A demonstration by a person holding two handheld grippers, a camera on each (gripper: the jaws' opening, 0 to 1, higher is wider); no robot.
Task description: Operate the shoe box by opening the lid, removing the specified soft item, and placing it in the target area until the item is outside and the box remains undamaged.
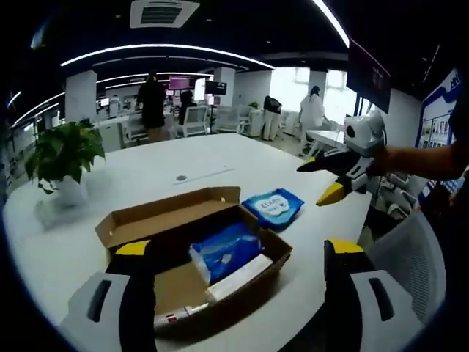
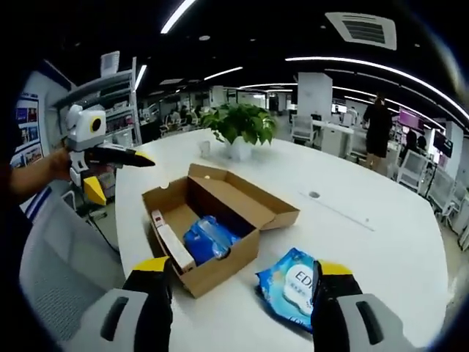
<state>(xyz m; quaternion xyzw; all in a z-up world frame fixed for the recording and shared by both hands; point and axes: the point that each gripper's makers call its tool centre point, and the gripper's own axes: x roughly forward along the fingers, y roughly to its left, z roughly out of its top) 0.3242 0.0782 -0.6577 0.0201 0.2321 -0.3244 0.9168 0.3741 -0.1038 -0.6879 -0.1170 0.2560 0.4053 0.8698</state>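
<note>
Box (image 2: pixel 209 227) sits open ahead of the spread right claw (image 2: pixel 242 282); wipes (image 2: pixel 293 290) lie between its jaws; left claw (image 1: pixel 238 257) spread too

I am in an open-plan office. I work at a large white meeting table (image 1: pixel 220 158) with a potted plant (image 2: pixel 240 125) on it, under ceiling light strips (image 1: pixel 165 50) and an air vent (image 2: pixel 364 28), with desks, office chairs (image 1: pixel 192 121) and standing people (image 1: pixel 152 103) behind.
</note>
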